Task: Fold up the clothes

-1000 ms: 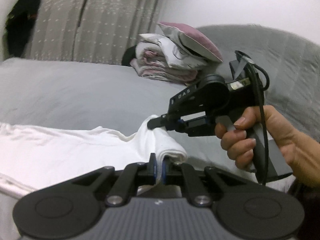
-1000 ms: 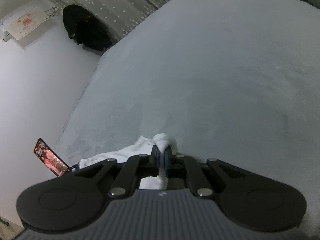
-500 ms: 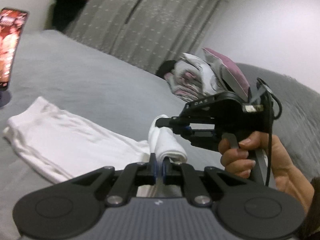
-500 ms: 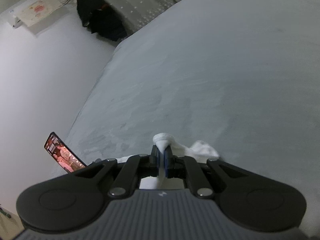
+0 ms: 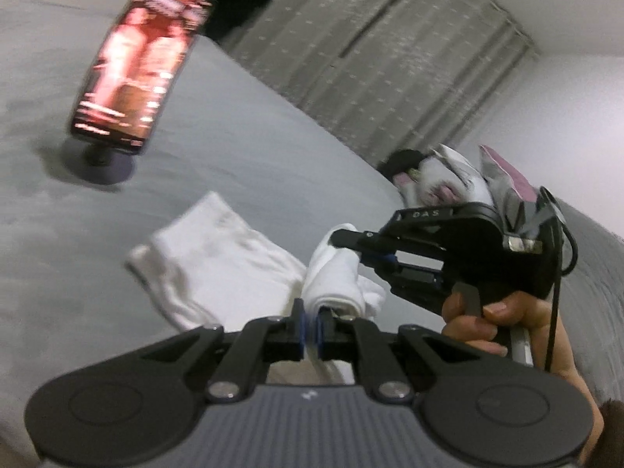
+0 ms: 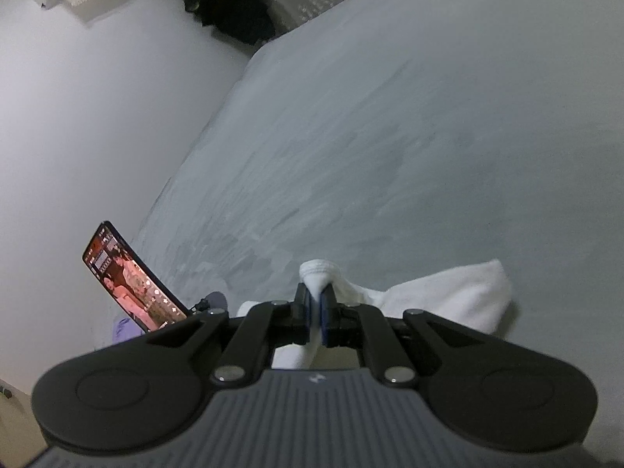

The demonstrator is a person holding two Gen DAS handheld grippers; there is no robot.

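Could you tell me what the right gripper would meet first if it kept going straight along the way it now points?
The right gripper, its jaws shut on the white garment, points out over the grey bed cover. The way looks free of objects; it would probably meet the cover itself first, though depth is hard to judge.

You carry both pinched bunches of the white garment (image 5: 218,257) across the bed, so your left gripper (image 5: 310,327) now faces the phone on its stand (image 5: 136,62), which a second ago was out of its view. The cloth that lay stretched wide now shows as a short doubled flap. In your right gripper's (image 6: 316,314) view, a white corner (image 6: 464,292) now spreads to the right.
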